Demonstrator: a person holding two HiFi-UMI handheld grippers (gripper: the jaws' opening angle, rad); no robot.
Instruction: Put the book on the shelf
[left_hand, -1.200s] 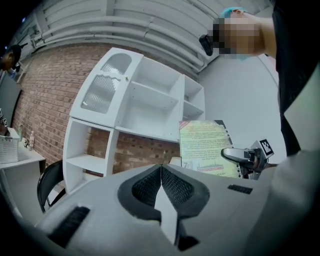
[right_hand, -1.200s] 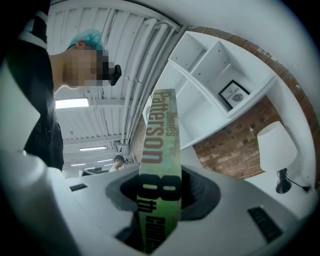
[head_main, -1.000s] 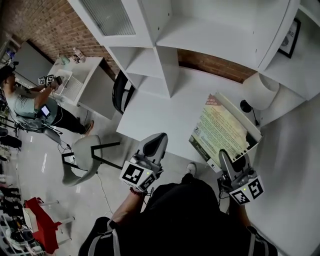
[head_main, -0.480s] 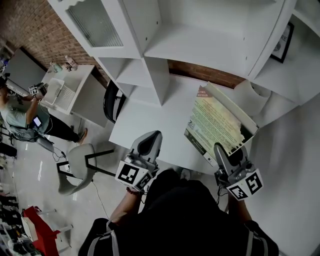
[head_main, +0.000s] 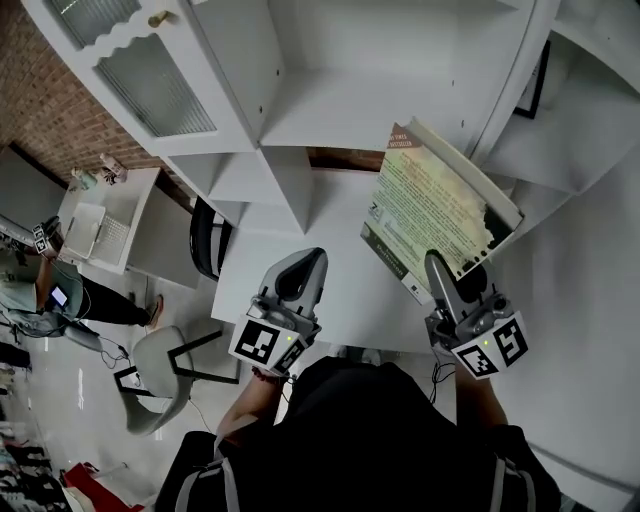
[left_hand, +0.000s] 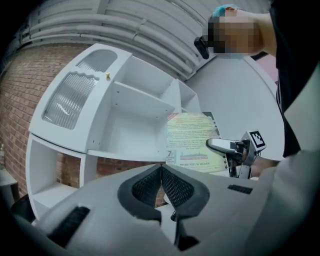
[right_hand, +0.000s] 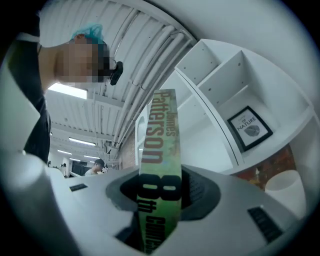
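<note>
My right gripper is shut on a green paperback book, held by its spine end and raised in front of the white shelf unit. In the right gripper view the green spine stands upright between the jaws. The left gripper view shows the book's back cover beside the open shelf compartment. My left gripper hangs to the left of the book with its jaws shut on nothing; its pads meet.
A white table lies under the grippers below the shelf. A framed picture stands in a right-hand compartment. A glass cabinet door is at upper left. A chair and another person at a desk are far left.
Both grippers have risen toward the shelf, and the book has come up with the right one, now level with the shelf compartments. The view has tilted up.
</note>
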